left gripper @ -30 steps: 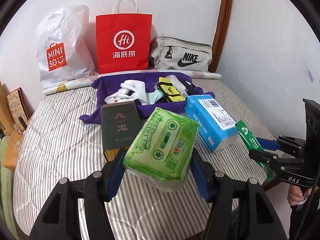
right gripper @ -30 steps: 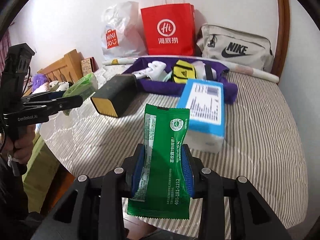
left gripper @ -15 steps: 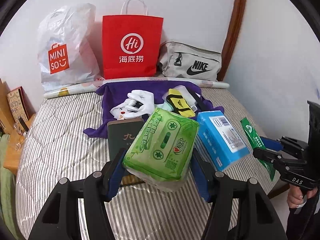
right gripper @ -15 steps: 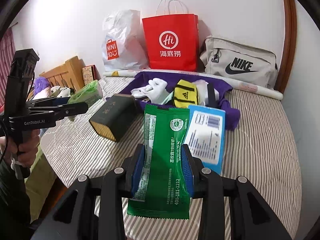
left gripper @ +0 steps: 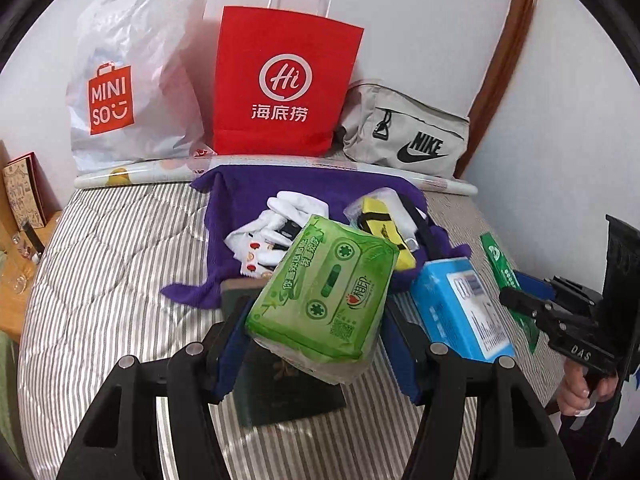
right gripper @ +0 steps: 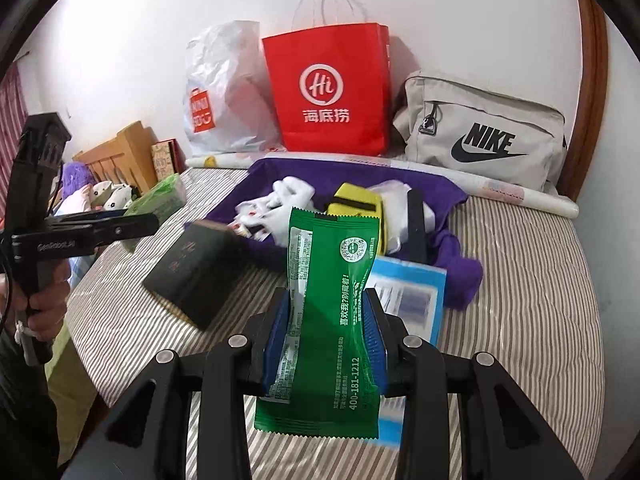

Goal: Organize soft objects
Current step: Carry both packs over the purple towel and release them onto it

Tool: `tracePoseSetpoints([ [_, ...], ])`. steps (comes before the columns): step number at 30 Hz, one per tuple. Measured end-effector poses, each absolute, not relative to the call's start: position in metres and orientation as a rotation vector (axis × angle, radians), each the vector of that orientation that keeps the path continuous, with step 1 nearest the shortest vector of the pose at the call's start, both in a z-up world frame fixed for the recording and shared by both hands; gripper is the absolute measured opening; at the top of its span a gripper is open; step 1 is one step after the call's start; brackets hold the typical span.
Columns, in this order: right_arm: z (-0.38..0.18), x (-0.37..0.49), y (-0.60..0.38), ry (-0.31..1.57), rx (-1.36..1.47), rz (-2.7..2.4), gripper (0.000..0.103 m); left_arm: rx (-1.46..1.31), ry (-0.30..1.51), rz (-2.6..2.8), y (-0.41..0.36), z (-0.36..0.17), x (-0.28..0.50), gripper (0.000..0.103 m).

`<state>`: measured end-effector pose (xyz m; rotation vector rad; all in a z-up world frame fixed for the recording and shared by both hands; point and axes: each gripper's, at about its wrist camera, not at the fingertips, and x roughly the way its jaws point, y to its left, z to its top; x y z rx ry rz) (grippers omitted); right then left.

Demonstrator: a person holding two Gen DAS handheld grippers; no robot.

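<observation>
My left gripper is shut on a light green tissue pack and holds it above the striped bed. My right gripper is shut on a dark green packet, held upright over the bed. A purple cloth lies at the back with white gloves and a yellow pouch on it. A blue tissue box and a dark book lie in front of the cloth. The left gripper with its pack shows at left in the right wrist view.
A white Miniso bag, a red paper bag and a grey Nike bag stand against the back wall. A rolled sheet lies along the bed's far edge. A wooden headboard and plush toys are at left.
Both grippers have moved forward toward the purple cloth, each still holding its item. The book and blue box now sit closer under them.
</observation>
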<state>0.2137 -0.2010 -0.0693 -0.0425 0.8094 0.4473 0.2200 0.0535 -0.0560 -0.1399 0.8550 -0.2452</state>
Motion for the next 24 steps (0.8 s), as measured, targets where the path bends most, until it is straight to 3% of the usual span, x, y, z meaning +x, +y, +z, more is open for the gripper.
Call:
tracePoseSetpoints([
  [24, -0.086, 0.355, -0.183, 0.891, -0.027, 0.41, 0.037, -0.237, 1.003, -0.218, 0.07, -0.098, 0.339, 0.06],
])
